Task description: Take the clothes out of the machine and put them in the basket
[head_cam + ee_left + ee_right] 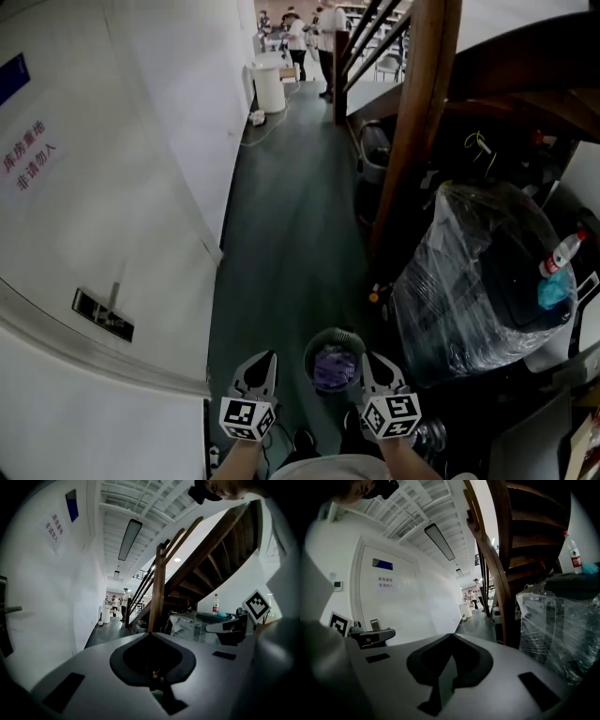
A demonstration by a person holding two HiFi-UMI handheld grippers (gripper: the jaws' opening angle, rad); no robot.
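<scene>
Between the two tongs in the head view, low down on the dark floor (281, 244), stands the basket (322, 342), round and open-topped, with purple clothes (335, 367) already lying in it. It sits at about 3 o'clock from the left tongs (266, 357) and about 9 o'clock from the right tongs (369, 357). It is near both, and I cannot tell that either is nearer. It looks to lie below them rather than level with them. Being round, it has no long axis to line up with, so a drop from straight above would suit either hand.

Both tongs point toward 12 o'clock in that view, side by side and apart from each other. Each is closed tip to tip and holds nothing. The left gripper view shows the tips meeting in a point with only open room beyond, and the right gripper view shows the same.

No drum or open door shows in any view. At roughly 2 o'clock from the right tongs stands a plastic-wrapped bulk (469, 281) with a bottle (561, 253) on top, and I cannot tell whether that is the machine. If more clothes must come from that side, the right hand is the nearer one
</scene>
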